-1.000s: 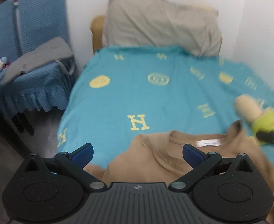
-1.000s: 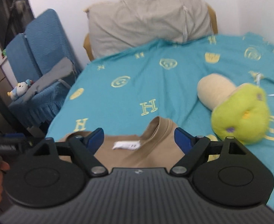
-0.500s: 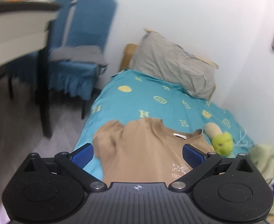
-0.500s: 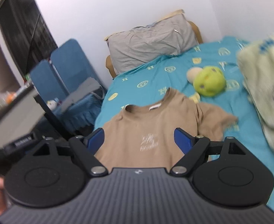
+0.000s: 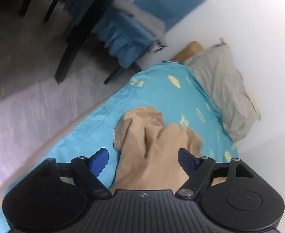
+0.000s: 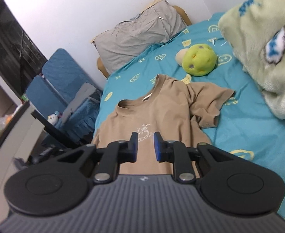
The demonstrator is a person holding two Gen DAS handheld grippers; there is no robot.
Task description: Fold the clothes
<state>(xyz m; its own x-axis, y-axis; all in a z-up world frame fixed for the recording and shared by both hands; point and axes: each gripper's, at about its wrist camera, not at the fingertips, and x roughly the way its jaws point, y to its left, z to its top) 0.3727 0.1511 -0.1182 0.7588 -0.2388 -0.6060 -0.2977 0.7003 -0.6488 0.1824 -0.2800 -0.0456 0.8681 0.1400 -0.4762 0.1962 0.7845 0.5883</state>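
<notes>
1. Shirt: a tan T-shirt (image 6: 154,114) lies face up on the bed's teal sheet (image 6: 245,128), white chest print too small to read, white neck label (image 6: 146,96) unreadable.
2. Sheet pattern: yellow "H" letters and round emblems.
3. Left tool (image 5: 143,161): blue pads spread wide above the shirt's sleeve (image 5: 140,124), gripping nothing.
4. Right tool (image 6: 144,146): pads narrowed, small gap, nothing pinched, above the chest print.
5. Beyond: green plush toy (image 6: 199,59), grey pillow (image 6: 138,33).

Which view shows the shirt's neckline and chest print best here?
The right wrist view: the shirt lies spread on the bed, collar, print and one crumpled sleeve sharp. The left wrist view is motion-blurred and shows only a sleeve and shoulder, neither collar nor print.
</notes>
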